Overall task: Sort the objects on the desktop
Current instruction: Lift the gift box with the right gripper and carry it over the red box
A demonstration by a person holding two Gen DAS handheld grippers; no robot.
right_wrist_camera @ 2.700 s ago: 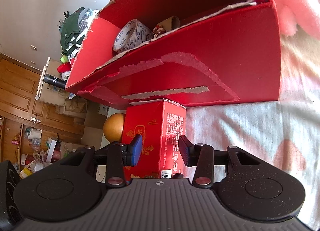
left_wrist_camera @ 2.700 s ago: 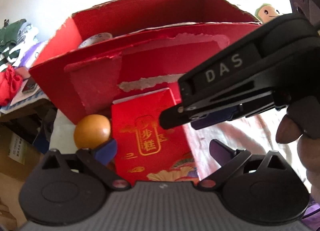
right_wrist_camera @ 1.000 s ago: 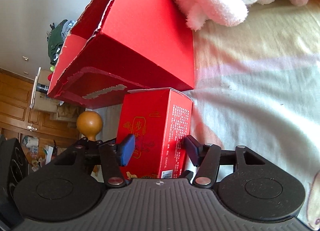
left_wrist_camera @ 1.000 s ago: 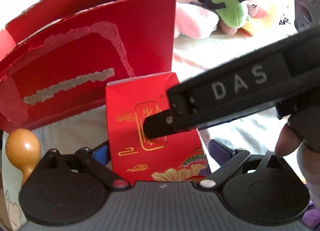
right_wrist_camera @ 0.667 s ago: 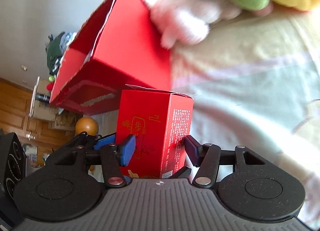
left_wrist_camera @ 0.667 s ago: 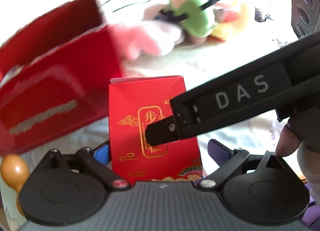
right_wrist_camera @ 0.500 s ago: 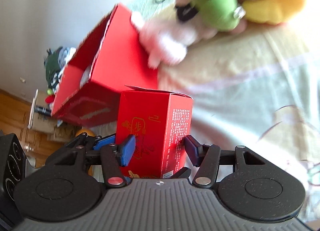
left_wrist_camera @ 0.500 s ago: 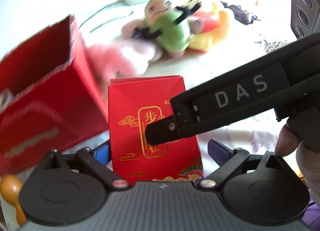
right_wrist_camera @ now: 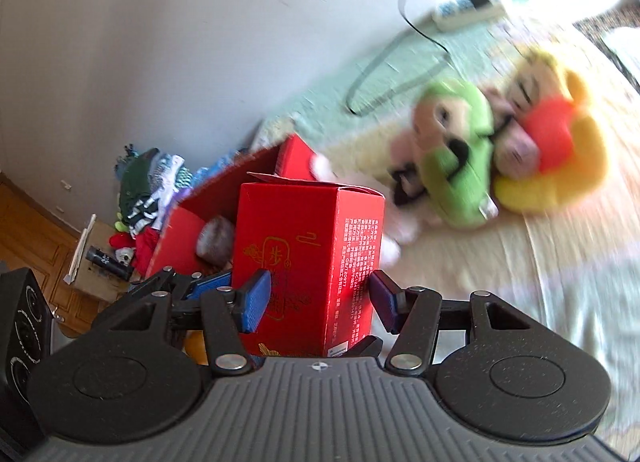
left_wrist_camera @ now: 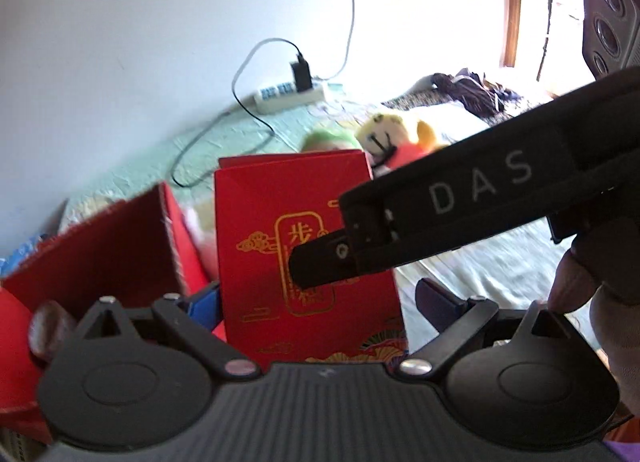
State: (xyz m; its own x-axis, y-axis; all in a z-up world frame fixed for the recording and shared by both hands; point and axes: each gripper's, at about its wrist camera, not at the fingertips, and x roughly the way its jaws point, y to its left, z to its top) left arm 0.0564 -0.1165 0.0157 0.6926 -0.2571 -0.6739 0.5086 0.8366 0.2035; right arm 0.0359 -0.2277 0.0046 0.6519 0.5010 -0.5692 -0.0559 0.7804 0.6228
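A small red carton (left_wrist_camera: 280, 197) with gold characters hangs in the air, held by both grippers. My left gripper (left_wrist_camera: 316, 298) is shut on its two sides, the gold face turned toward that camera. My right gripper (right_wrist_camera: 320, 298) is shut on the carton (right_wrist_camera: 288, 246) too. One black finger (left_wrist_camera: 480, 189) of it, marked DAS, lies across the gold face. The big open red box (left_wrist_camera: 100, 246) sits below and to the left, and it shows behind the carton in the right wrist view (right_wrist_camera: 224, 189). A brownish rounded thing (right_wrist_camera: 214, 238) lies inside it.
Plush toys, one green (right_wrist_camera: 460, 165) and one yellow and red (right_wrist_camera: 560, 149), lie on the bed sheet to the right. A power strip (left_wrist_camera: 292, 93) with a cable sits by the white wall. A dark speaker (left_wrist_camera: 612, 13) stands at the right. Clothes (right_wrist_camera: 152, 185) are piled beyond the box.
Both grippers have lifted the carton off the sheet and swung it up. The big red box has dropped to the lower left, its inside now visible. The orange gourd has left view.
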